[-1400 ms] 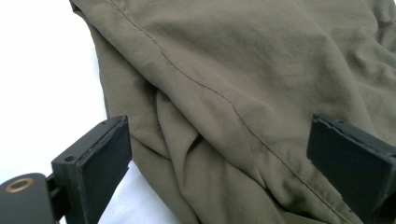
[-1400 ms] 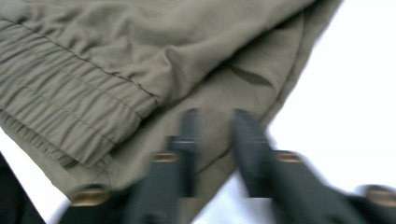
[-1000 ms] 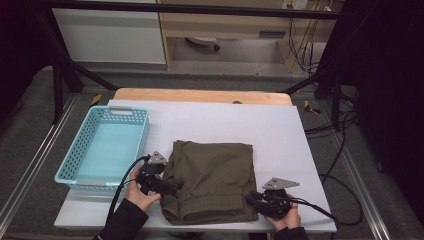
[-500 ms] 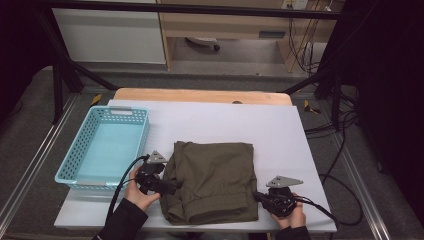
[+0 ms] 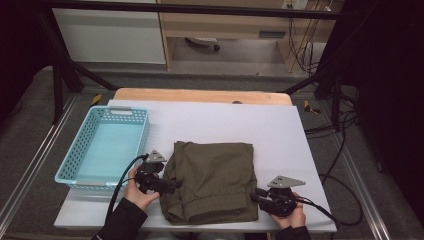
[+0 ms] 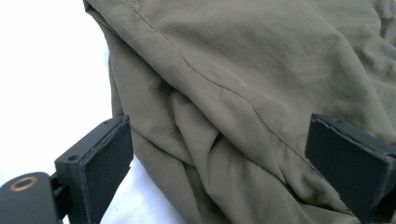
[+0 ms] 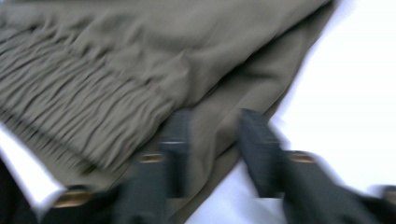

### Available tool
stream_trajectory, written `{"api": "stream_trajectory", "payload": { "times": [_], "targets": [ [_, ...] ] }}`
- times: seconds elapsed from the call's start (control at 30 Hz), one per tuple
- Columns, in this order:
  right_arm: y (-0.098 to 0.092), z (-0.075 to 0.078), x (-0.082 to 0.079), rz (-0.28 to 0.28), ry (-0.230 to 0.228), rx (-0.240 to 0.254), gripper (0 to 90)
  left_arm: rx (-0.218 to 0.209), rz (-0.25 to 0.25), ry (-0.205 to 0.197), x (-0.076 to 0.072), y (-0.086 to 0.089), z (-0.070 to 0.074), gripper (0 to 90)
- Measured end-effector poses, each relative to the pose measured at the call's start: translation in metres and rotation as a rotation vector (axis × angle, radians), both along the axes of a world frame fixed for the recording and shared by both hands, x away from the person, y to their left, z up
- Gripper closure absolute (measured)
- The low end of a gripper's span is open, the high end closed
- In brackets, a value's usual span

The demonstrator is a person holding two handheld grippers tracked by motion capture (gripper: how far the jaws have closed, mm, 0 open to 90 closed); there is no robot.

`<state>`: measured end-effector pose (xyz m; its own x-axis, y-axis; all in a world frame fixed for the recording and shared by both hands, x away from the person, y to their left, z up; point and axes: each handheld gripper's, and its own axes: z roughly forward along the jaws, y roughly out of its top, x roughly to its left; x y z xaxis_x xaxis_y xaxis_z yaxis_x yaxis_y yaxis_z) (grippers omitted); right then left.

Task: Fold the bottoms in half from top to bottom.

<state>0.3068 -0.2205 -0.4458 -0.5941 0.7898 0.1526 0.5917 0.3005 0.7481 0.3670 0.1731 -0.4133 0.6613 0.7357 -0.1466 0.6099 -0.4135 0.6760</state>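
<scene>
A folded olive-green garment is seen lying on the near half of a white table, with a gripper held at each of its near corners. The left gripper is held level by the left hand at the garment's left edge, its jaws pointed to the right, toward the cloth, and its grey plate turned upward. In the left gripper view the jaws are shown spread wide, the creased cloth lying between the two black pads without being pressed by either.

At the near right corner, the right gripper is held low by the right hand, its jaws pointed left toward the garment's edge. Its jaws have just been opening; in the blurred right gripper view they are seen partly apart, with a fold of the cloth's edge lying between them but not squeezed. The gathered waistband is seen to the left of those jaws.

Both dark sleeves are seen coming in from the near edge of the table. A light-blue perforated basket is set on the table at the far left, just beside the left gripper and apart from the garment.
</scene>
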Motion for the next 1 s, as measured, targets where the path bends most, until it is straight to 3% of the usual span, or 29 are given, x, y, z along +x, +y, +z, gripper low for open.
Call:
{"api": "stream_trajectory", "payload": {
  "times": [0.07,0.13,0.33,0.7,1.0],
  "targets": [
    [-0.001,-0.001,0.002,0.002,-0.049,0.014,42.5,-0.001,0.001,-0.001,0.001,0.0,0.0,7.6],
    [-0.001,-0.002,0.005,0.009,-0.067,0.027,36.4,0.003,-0.003,0.002,0.002,0.0,0.001,7.5],
    [-0.001,-0.001,0.017,0.011,-0.075,0.051,17.6,0.012,-0.015,-0.001,0.006,-0.004,0.006,5.9],
    [-0.002,0.005,0.023,-0.012,-0.068,0.082,1.9,0.012,-0.051,-0.028,0.018,-0.02,0.021,3.5],
    [-0.002,0.005,0.02,-0.009,-0.064,0.085,0.3,0.005,-0.05,-0.023,0.033,-0.026,0.023,2.5]
  ]
}}
